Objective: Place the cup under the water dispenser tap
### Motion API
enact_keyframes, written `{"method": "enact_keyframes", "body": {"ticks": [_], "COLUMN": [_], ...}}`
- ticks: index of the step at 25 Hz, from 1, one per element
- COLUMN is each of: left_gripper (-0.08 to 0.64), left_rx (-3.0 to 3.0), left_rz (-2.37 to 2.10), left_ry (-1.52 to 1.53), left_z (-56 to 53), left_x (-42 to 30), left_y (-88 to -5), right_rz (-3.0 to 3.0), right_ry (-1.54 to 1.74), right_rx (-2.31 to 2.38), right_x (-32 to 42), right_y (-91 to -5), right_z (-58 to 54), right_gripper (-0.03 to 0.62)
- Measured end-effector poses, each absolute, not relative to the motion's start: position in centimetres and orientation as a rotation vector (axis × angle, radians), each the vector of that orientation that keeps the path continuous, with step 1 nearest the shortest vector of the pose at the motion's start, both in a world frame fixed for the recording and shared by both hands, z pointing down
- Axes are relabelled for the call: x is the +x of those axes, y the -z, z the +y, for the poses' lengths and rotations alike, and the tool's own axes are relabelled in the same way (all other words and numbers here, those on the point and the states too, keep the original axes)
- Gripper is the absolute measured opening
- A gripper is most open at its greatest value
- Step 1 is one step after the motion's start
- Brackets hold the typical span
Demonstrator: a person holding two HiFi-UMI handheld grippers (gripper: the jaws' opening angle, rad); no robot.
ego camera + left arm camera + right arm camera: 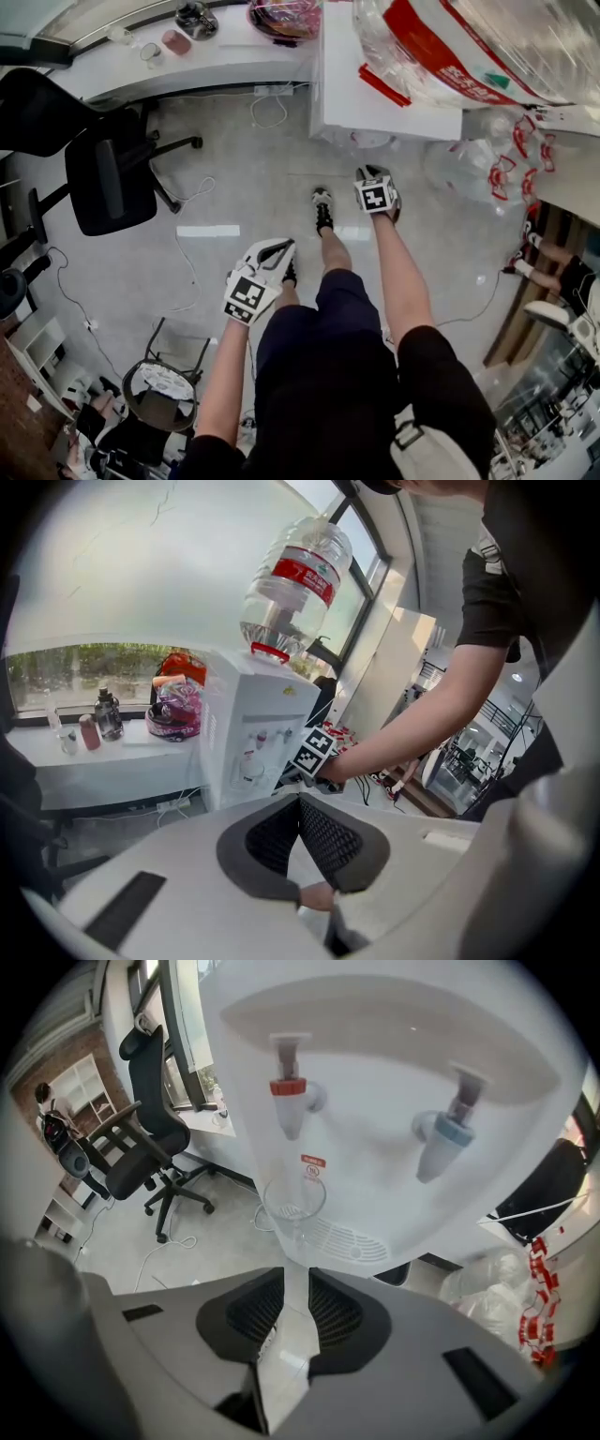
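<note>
At the front of the water dispenser (375, 1180), a clear cup (293, 1206) stands on the drip tray (352, 1241), right under the red tap (289, 1101). The blue tap (441, 1143) is off to the side, with nothing beneath it. The right gripper (286, 1279) is held low in front of the tray. Its fingers are a narrow gap apart and empty, with the cup just past their tips and not touching them.

From above, the person stands facing the dispenser with the right arm stretched forward and the left arm drawn back near the hip. The left gripper (300, 803) points toward the dispenser from further off, with its fingers pressed together and nothing between them. Its view shows the big upturned bottle (295, 583) with a red label sitting on top of the dispenser, and the marker cube (315, 750) of the right gripper down by the taps.

A black office chair (108, 178) sits on the grey floor to the left, near a white counter (225, 52) that runs along the windows.
</note>
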State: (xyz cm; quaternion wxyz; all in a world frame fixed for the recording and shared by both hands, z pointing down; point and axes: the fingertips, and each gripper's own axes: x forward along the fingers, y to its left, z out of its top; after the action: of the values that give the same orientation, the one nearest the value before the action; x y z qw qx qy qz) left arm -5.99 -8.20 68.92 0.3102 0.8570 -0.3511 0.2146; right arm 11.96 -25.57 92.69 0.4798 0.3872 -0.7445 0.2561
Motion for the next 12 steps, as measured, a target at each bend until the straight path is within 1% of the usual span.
{"method": "enact_keyframes", "body": {"ticks": [4,8,10,12], "left_gripper": [-0.002,-0.002,-0.002,-0.002], "left_rx": [2.287,2.31,2.319,2.331], "left_rz": [-0.914,-0.896,-0.894,-0.89], "left_ry": [-0.581,-0.608,-0.614,-0.614], "left_z": [-7.8,-7.4,-7.3,-7.4], "left_x": [-6.2,-6.5,-6.5,-6.6], "left_y": [-67.7,-66.4,-65.8,-65.4], "right_rz": [-1.825,-1.837,-1.838,-1.853], "right_ry": [-0.652,-0.786,-0.817,-0.833], "right_rx": [0.993,1.127,1.153,1.155], "right_x": [13.1,14.5,15.0,15.0], "right_y": [-90.1,-87.6,-86.6,-85.6], "right_z": [-24.4,-23.6,-23.2,-22.9], "right_gripper": [0.072,0.061,0.051,0.026]}}
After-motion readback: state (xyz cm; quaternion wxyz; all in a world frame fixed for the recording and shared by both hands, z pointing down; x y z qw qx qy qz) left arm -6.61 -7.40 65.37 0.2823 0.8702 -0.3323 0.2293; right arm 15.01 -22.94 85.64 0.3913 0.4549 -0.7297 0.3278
